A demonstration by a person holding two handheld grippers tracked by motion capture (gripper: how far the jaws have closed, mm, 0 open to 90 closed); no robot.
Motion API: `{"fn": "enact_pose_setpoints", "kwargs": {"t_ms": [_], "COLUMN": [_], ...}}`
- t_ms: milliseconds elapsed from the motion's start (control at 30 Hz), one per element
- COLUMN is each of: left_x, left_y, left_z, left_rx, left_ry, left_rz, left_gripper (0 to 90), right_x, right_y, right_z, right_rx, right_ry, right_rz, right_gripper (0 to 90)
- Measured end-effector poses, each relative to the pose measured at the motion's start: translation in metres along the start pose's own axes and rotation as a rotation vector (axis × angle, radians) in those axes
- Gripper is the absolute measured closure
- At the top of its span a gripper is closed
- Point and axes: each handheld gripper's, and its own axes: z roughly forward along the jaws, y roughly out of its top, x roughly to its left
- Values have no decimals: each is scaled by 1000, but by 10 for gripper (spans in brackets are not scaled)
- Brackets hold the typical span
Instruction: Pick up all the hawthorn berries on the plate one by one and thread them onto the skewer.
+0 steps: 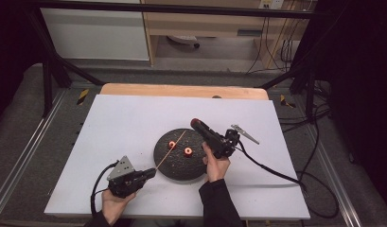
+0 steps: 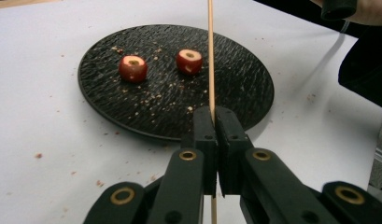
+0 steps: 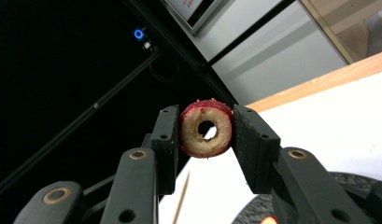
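So the left gripper [image 2: 212, 122] has its jaws pressed fully together on a thin wooden skewer [image 2: 210, 56], pinching it near the lower end, with a short stub poking out below the jaws in the left gripper view. The stick runs straight out ahead of the jaws, and its long axis crosses over the black plate [image 2: 109, 109]. From the high view, the skewer [image 1: 171, 150] slants from the left gripper [image 1: 148, 173] at the plate's near-left edge up toward the plate's far side, with the free tip pointing away from the person and a bit to the right.

The right gripper [image 3: 206, 135] is partly closed around a fruit ring [image 3: 207, 129], red skin on the outside, pale flesh, hole through the middle. The jaws squeeze it from both sides, and the hole faces the camera in the right gripper view. In the high view that gripper [image 1: 197, 124] is lifted above the plate's right part, angled up and away, with the person's right hand [image 1: 215, 165] at the plate's near-right edge.

Two more fruit rings [image 2: 133, 68] [image 2: 189, 61] sit on the plate, left of the skewer line in the left gripper view, apart from each other, with crumbs scattered around them. The plate sits on the white table [image 1: 120, 123], roughly in the middle.
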Motion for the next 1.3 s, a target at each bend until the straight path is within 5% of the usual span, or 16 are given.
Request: {"fn": "enact_pose_setpoints", "kwargs": {"t_ms": [467, 1300], "left_x": [-14, -24], "left_y": [9, 17], "left_z": [15, 26], "left_rx": [-74, -119], "left_ry": [-16, -42], "left_rz": [-51, -105], "left_gripper": [875, 876], "right_x": [1, 2], "right_y": [4, 2], "right_z": [1, 0], "right_rx": [-106, -157], "right_ry": [38, 72], "right_rz": [70, 103], "right_gripper": [630, 630]}}
